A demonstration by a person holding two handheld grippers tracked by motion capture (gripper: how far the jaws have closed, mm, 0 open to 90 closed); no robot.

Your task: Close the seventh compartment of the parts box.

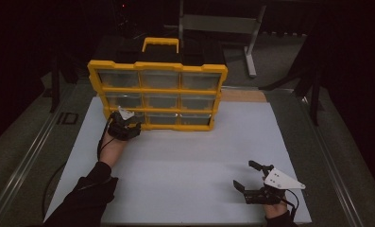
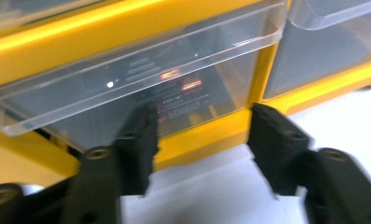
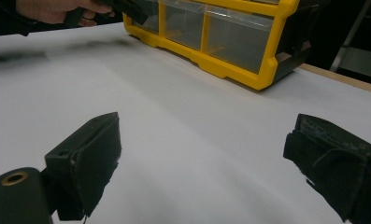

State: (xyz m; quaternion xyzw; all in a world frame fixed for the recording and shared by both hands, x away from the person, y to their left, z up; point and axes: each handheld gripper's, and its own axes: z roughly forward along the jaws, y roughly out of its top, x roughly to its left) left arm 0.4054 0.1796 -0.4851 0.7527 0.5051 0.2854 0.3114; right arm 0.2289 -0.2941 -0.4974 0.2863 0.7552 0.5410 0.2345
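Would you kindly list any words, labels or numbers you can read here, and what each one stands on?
None can be read.
Behind the clear drawer of the yellow organizer, a dark label carries lines of print and reddish marks, too blurred to read.
No lettering shows on the white board.

The organizer (image 1: 157,93) stands at the far side of the table (image 1: 185,161), well ahead and to the left of the right gripper (image 1: 248,176). The left gripper (image 1: 128,124) sits right at its bottom-left drawer (image 2: 141,88), jaws apart just before the drawer's front. The right gripper rests near the table's near right corner, well apart from the left gripper.
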